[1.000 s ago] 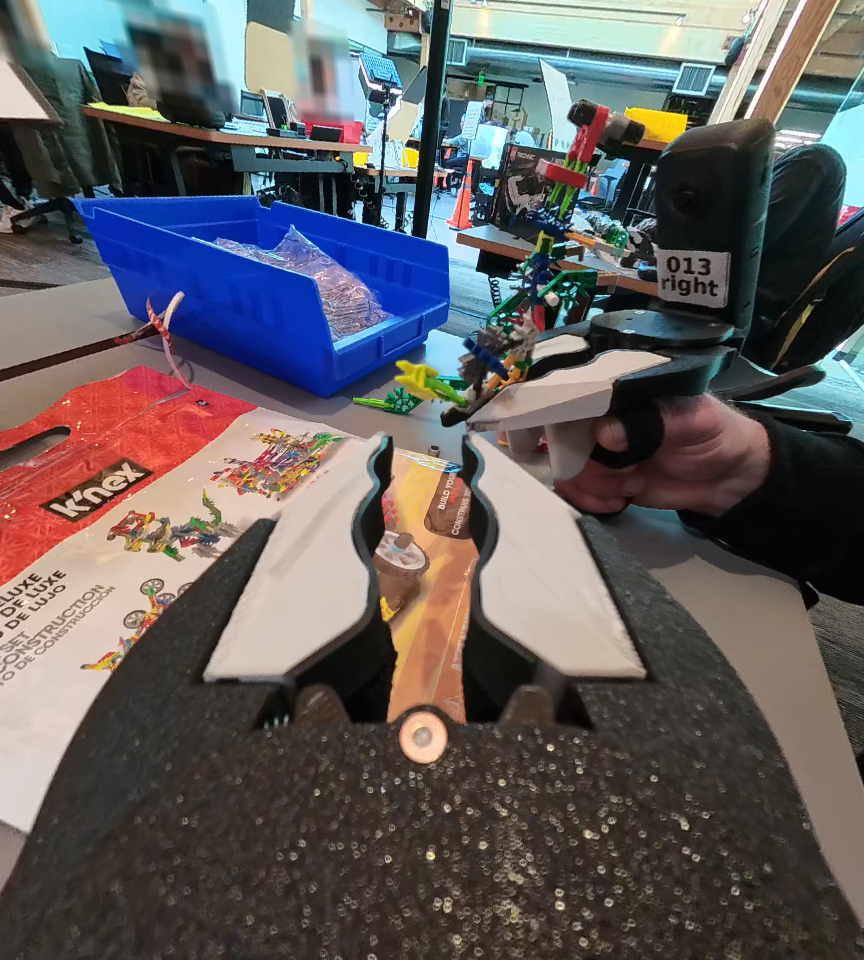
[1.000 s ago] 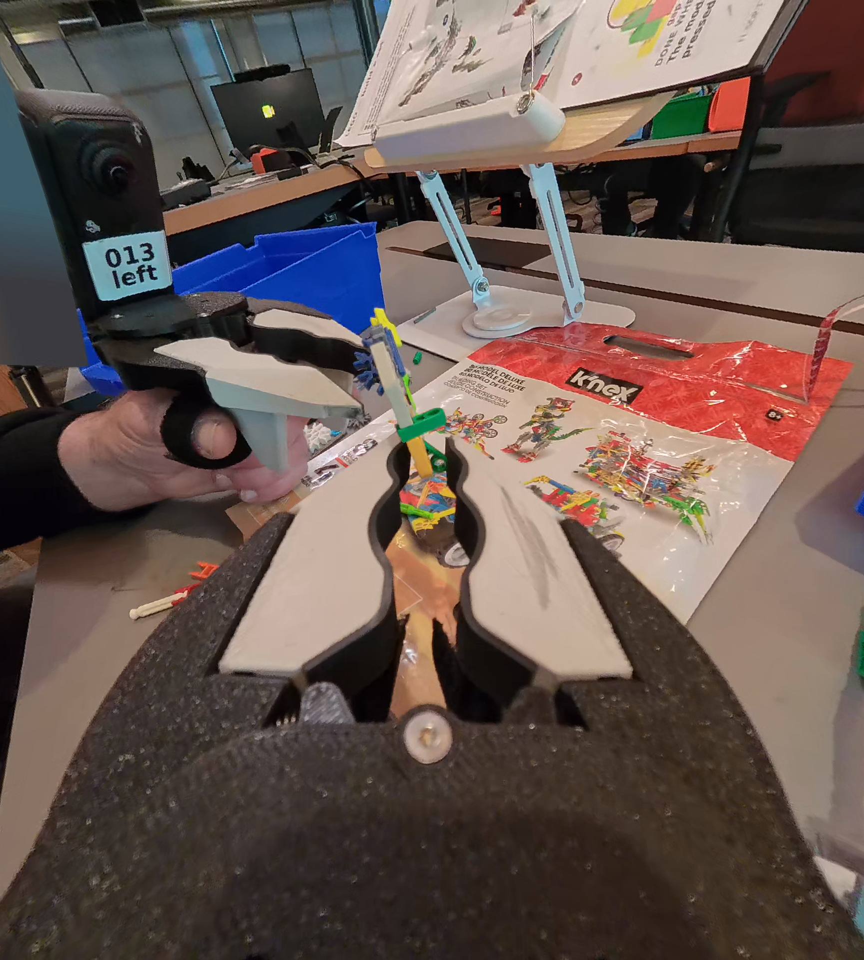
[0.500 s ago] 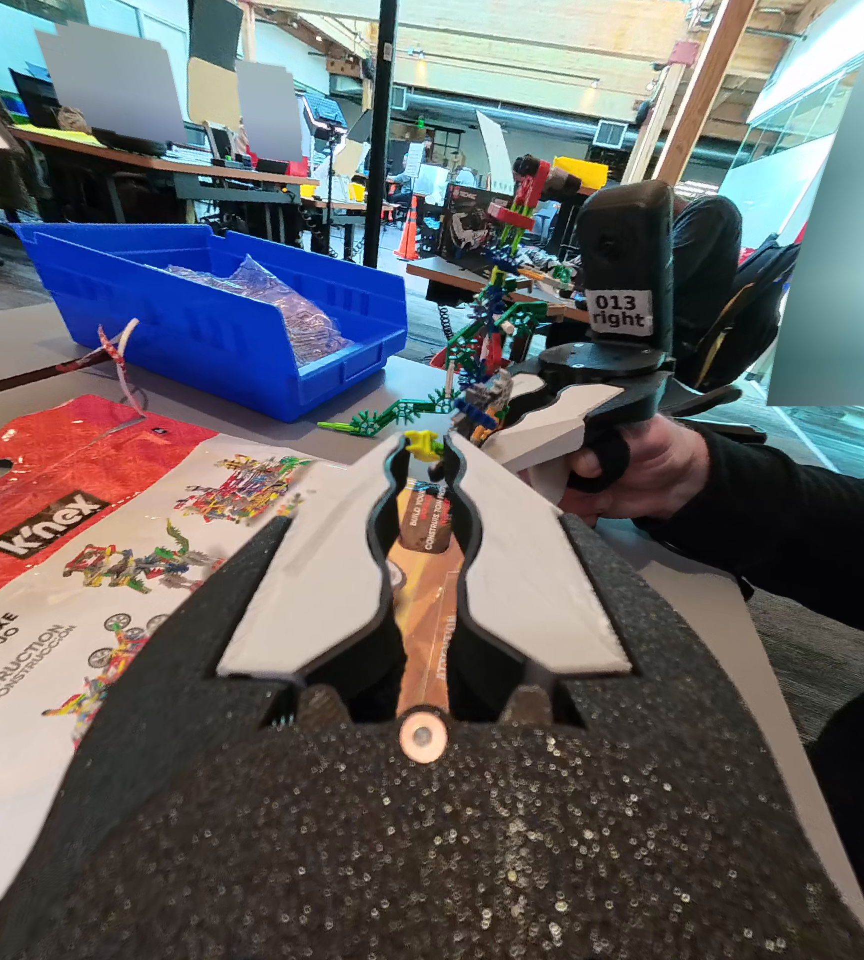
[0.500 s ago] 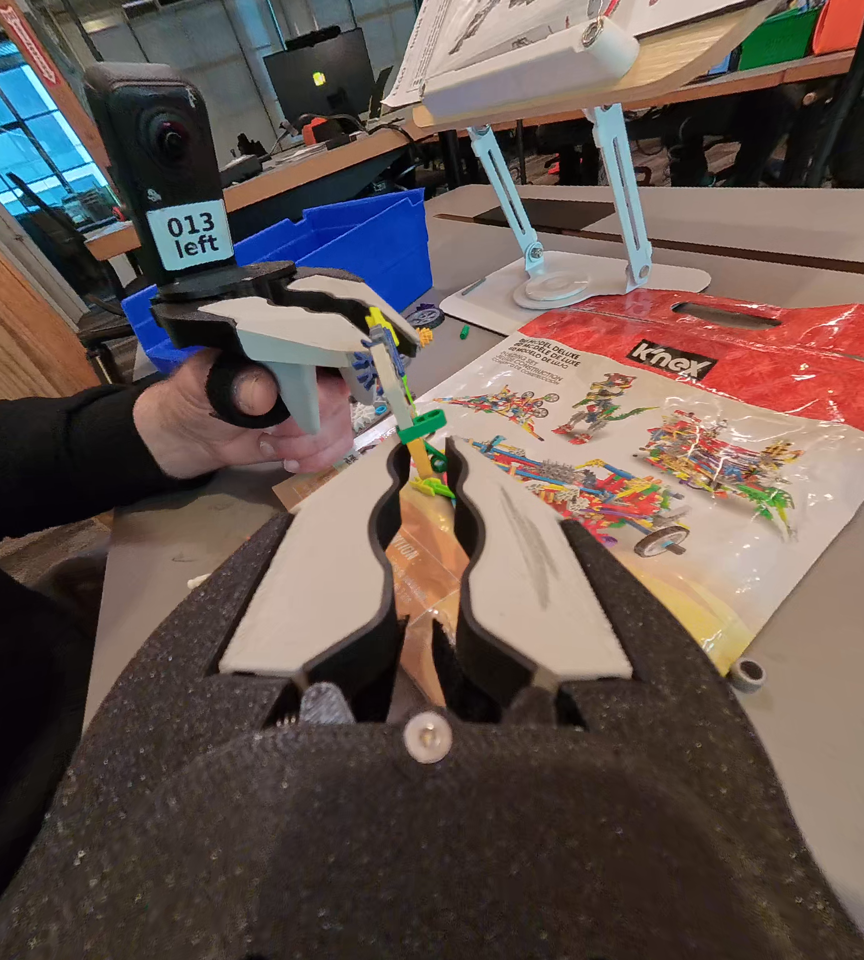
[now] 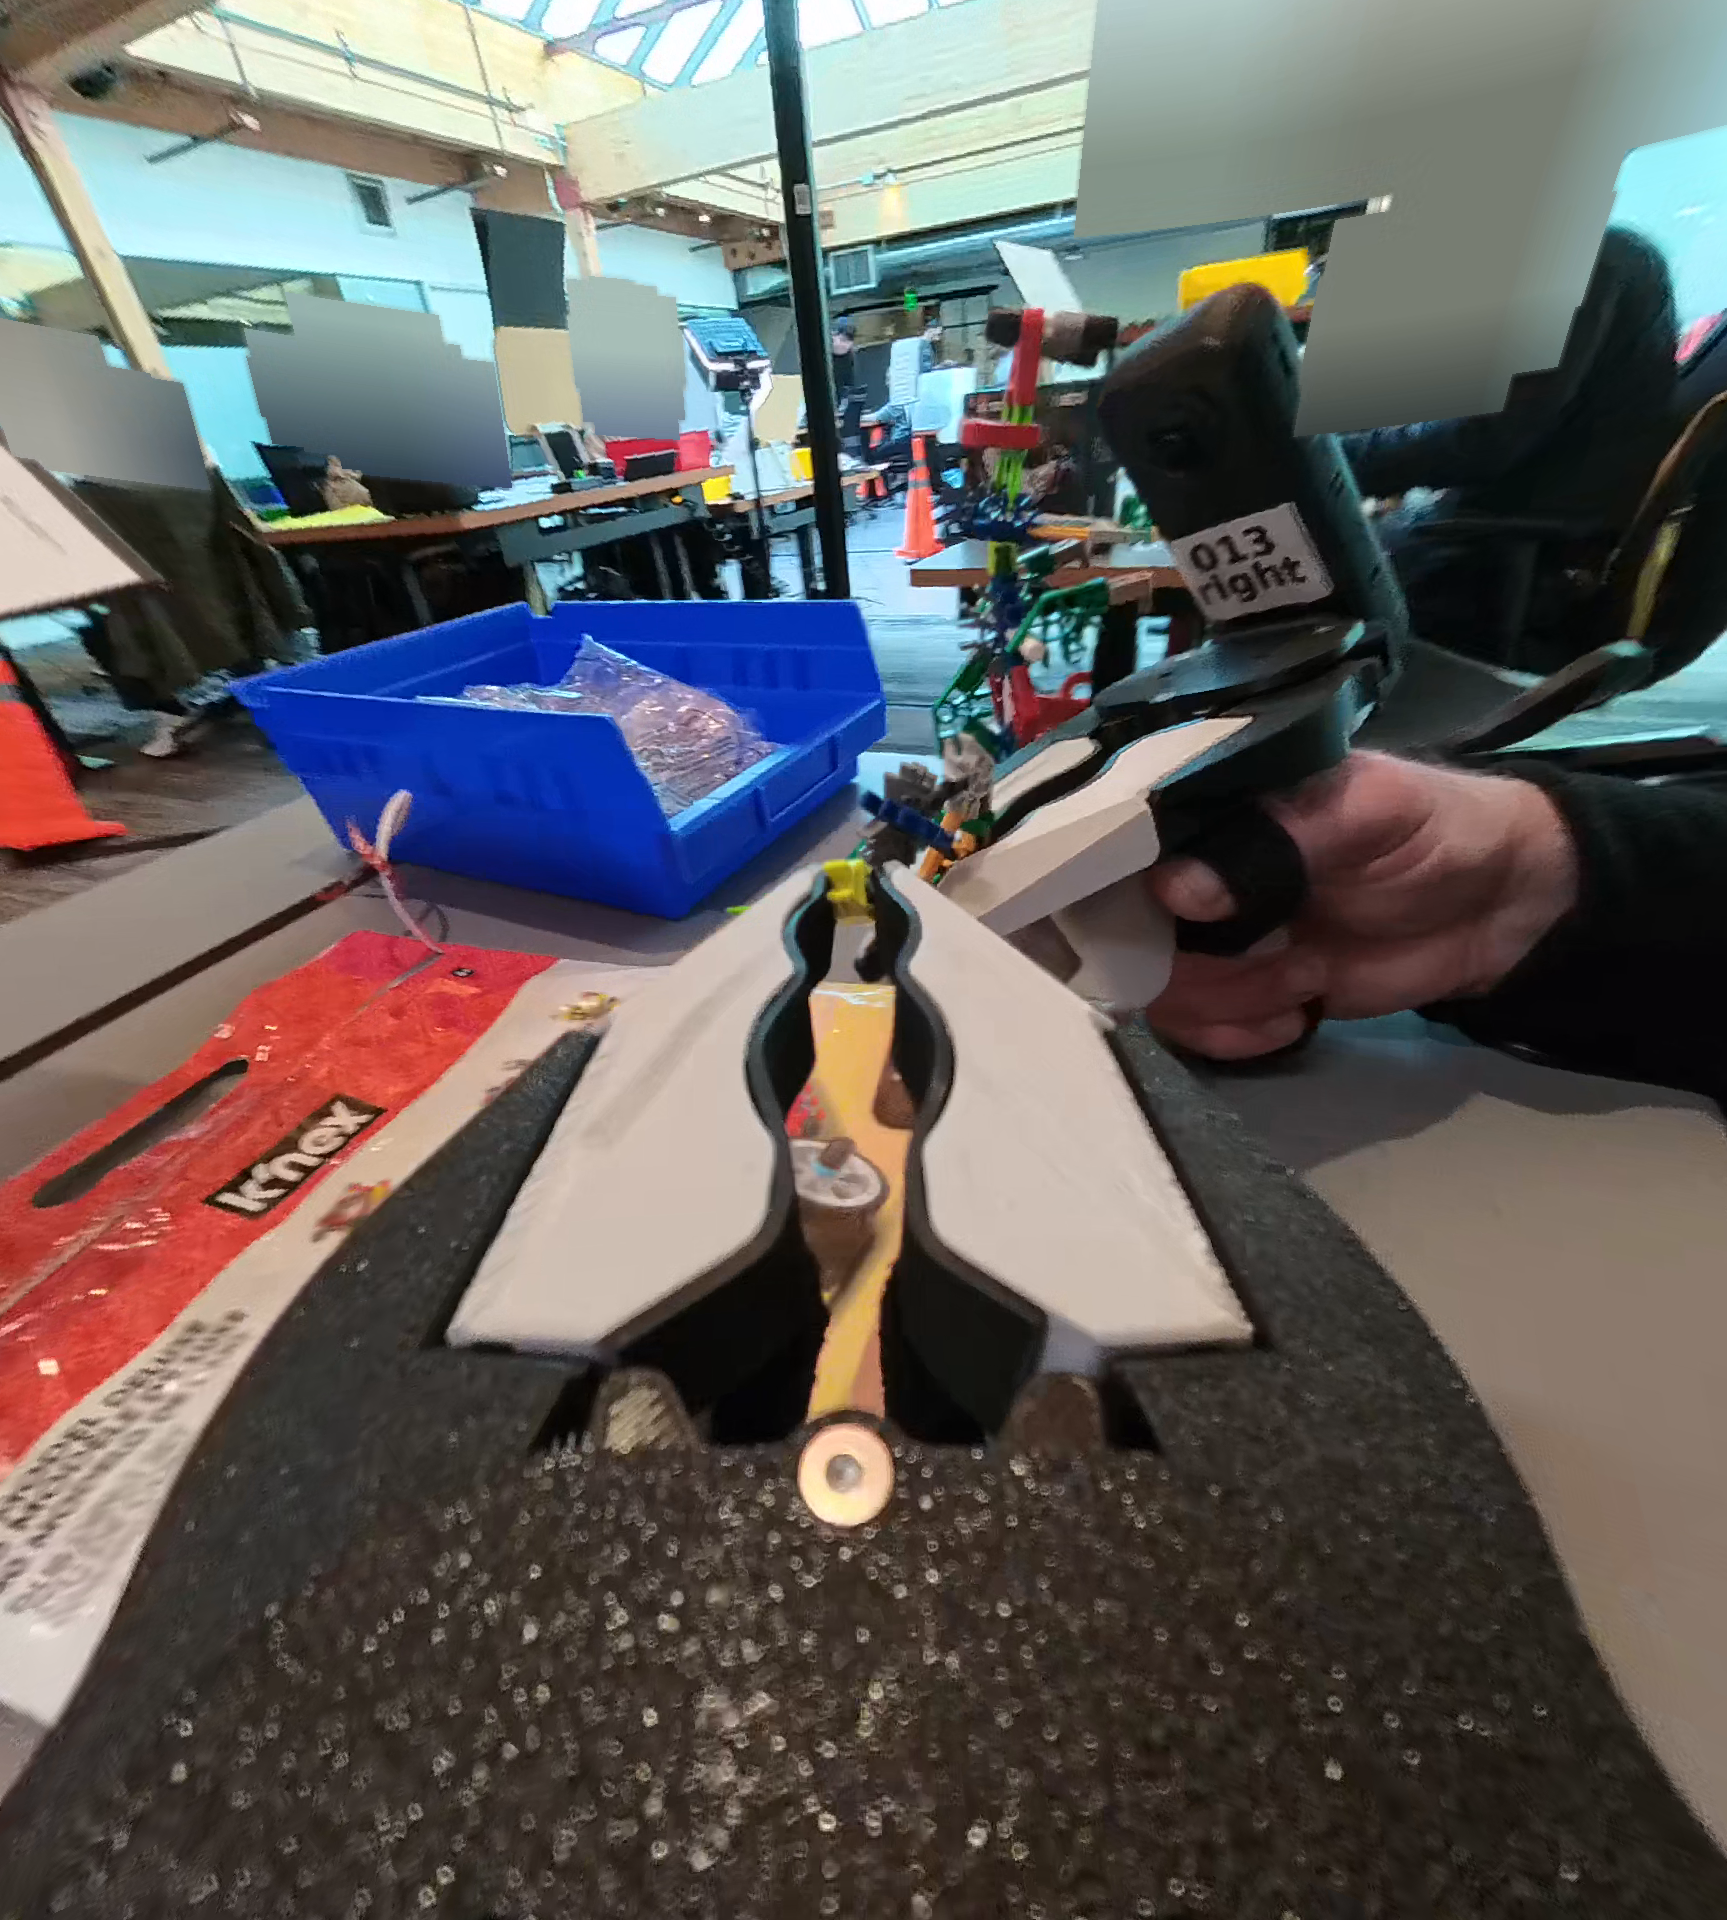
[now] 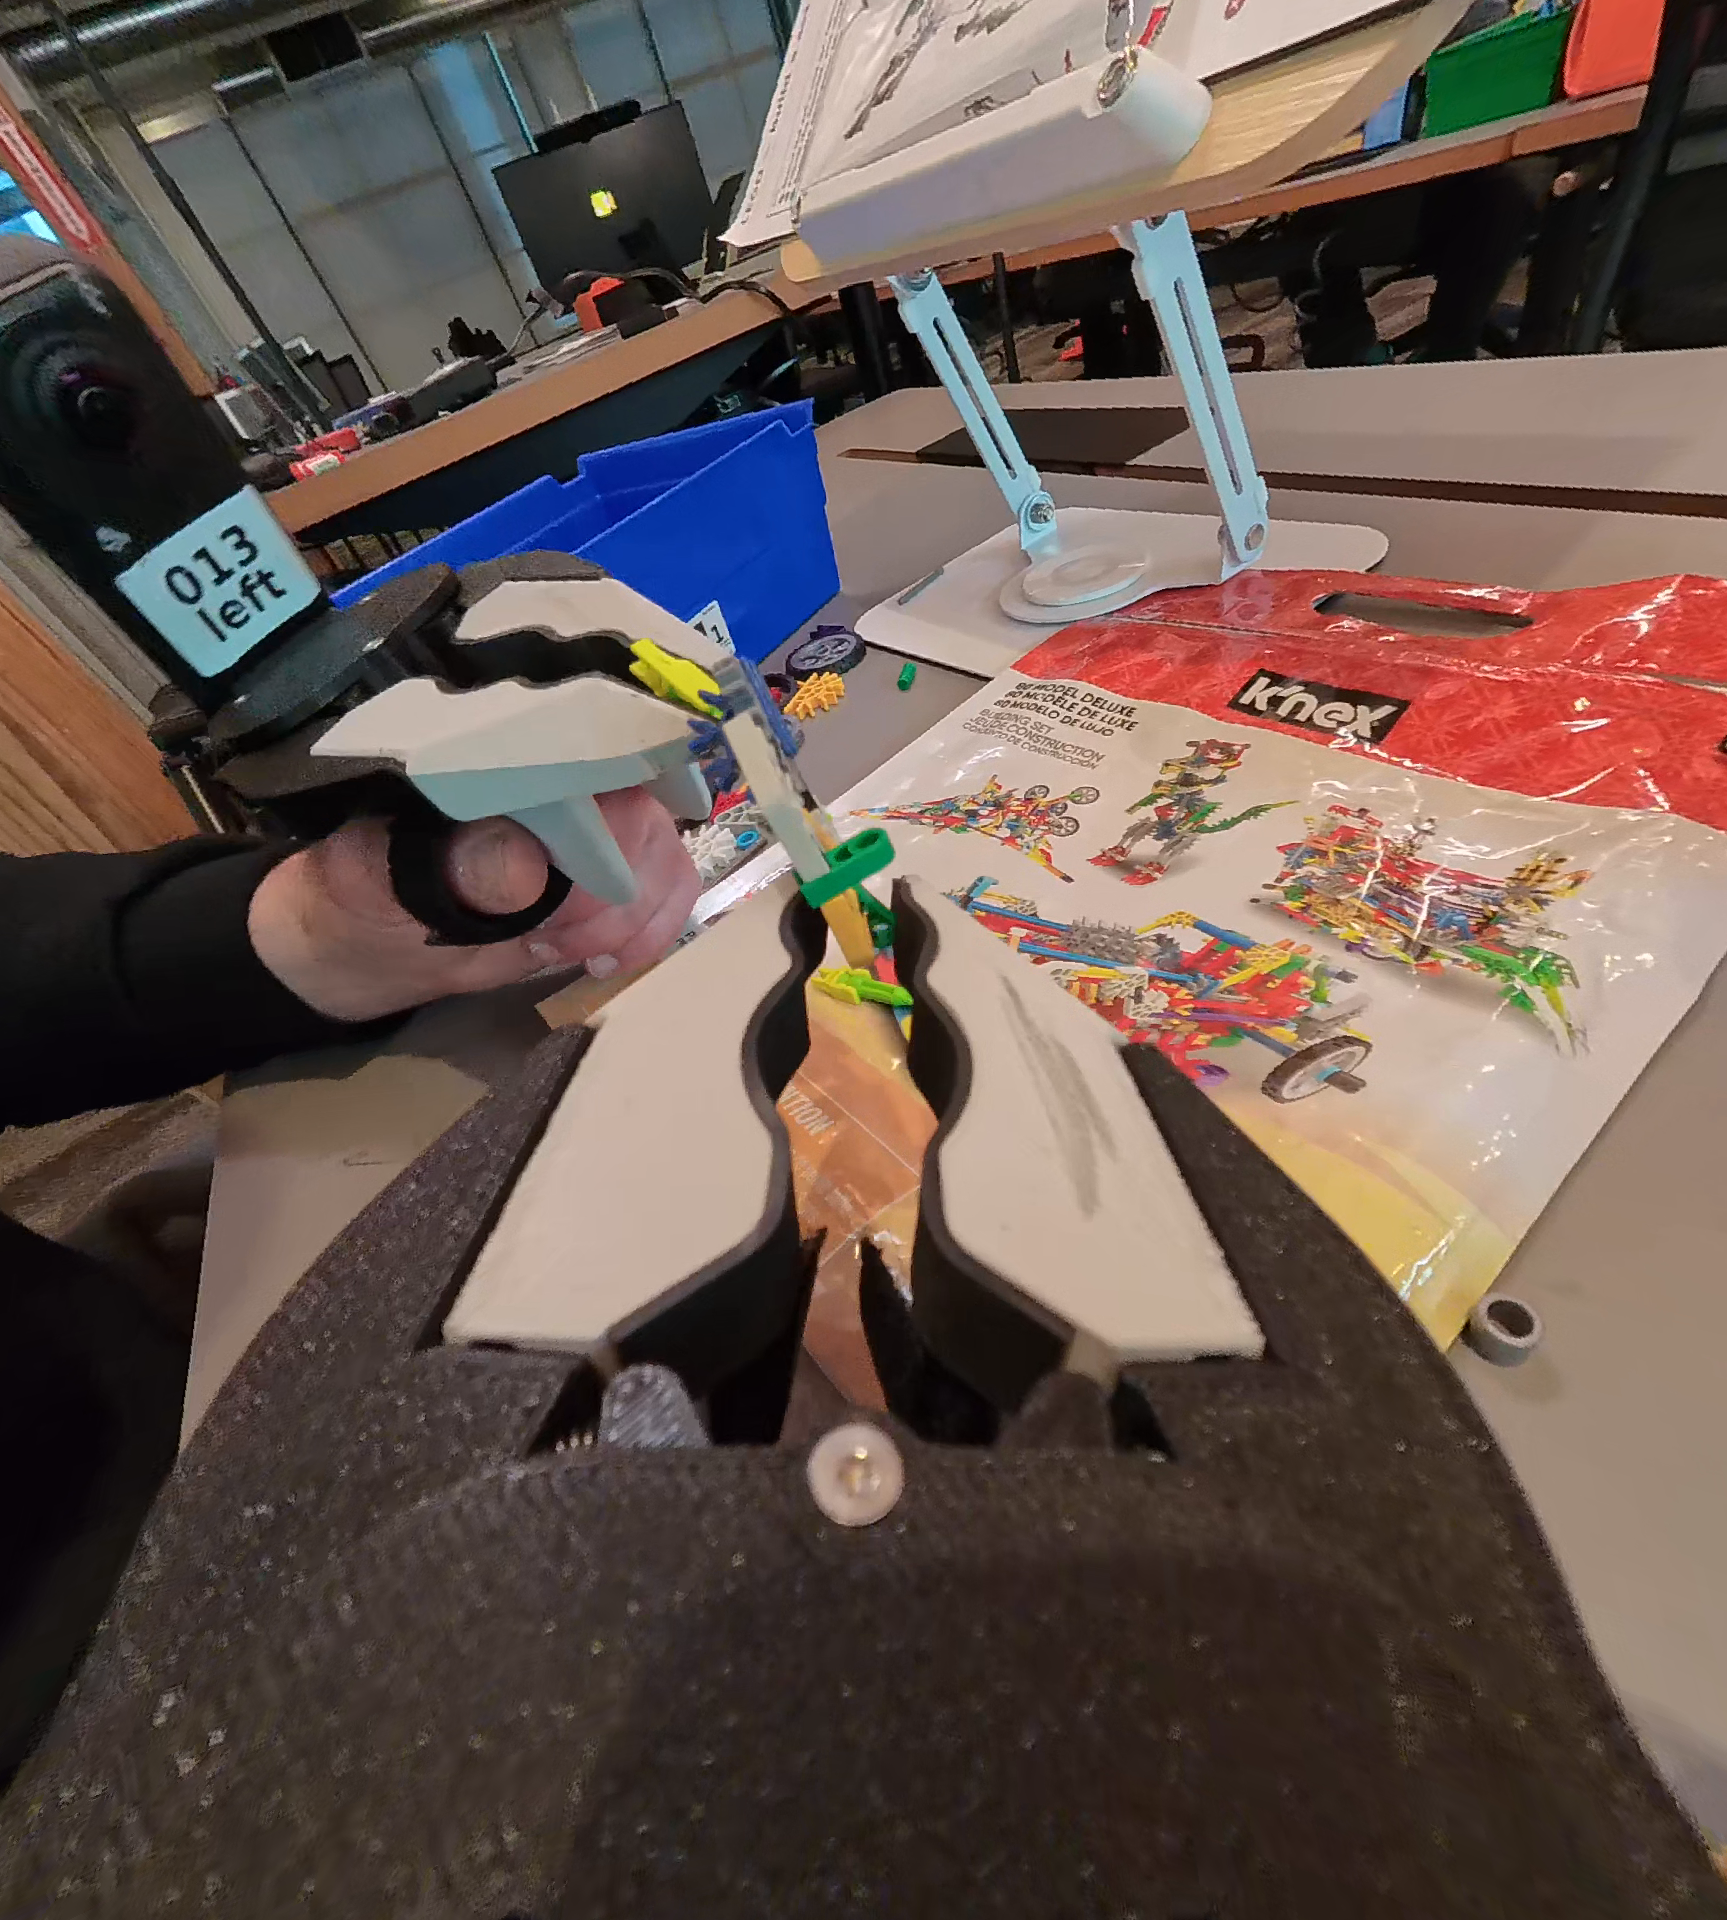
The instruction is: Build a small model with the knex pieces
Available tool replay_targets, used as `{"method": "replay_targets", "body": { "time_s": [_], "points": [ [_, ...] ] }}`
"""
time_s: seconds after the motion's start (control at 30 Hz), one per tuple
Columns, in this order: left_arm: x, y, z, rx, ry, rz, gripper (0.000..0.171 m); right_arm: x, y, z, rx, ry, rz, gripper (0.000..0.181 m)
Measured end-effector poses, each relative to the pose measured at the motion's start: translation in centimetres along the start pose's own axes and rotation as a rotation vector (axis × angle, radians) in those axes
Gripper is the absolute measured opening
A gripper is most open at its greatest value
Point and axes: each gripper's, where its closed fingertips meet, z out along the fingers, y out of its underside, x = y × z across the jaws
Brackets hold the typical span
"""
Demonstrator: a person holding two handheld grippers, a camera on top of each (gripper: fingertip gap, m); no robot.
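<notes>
A small rod-and-connector assembly is held in the air between both grippers. It has a yellow connector at the top, then blue connectors, a grey rod, a green connector and a yellow rod. My left gripper is shut on the yellow connector. My right gripper is shut on the assembly's lower end, at the yellow rod. Each gripper shows in the other's view, held by a hand: the right one in the left wrist view, the left one in the right wrist view.
A red and white plastic set bag lies flat on the grey table under the grippers. A blue bin holds a clear bag of parts. A white book stand carries a booklet. Loose parts and a grey spacer lie nearby. The tips of both grippers are at nearly the same place.
My left gripper has moved forward to the assembly and closed on its yellow connector. My right gripper has kept its hold and tilted the assembly towards the left gripper.
</notes>
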Motion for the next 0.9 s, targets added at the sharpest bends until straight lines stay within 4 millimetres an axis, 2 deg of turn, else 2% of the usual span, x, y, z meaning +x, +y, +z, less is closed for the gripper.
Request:
{"method": "replay_targets", "body": {
  "time_s": [0.2,0.27,0.47,0.67,0.77,0.9],
  "points": [
    [-0.4,0.1,0.6,-0.010,-0.086,0.064,0.003,0.0,-0.3,0.1,0.019,-0.009,0.040,0.000],
    [-0.4,0.7,1.3,-0.052,-0.116,0.116,0.002,0.4,0.0,0.3,0.003,0.020,0.036,0.000],
    [-0.5,0.6,1.3,-0.051,-0.133,0.132,0.002,0.5,-0.1,0.1,0.009,0.026,0.057,0.000],
    [-1.1,0.8,1.1,-0.113,-0.221,0.334,0.002,0.7,-0.2,-0.1,0.012,0.032,0.073,0.000],
    [-1.7,1.5,0.8,-0.165,-0.179,0.260,0.002,1.1,0.0,-0.3,-0.001,0.043,0.071,0.000],
    [-4.0,3.5,-0.4,-0.269,-0.106,-0.041,0.002,1.0,0.1,-0.4,-0.014,0.033,0.067,0.000]
  ]
}}
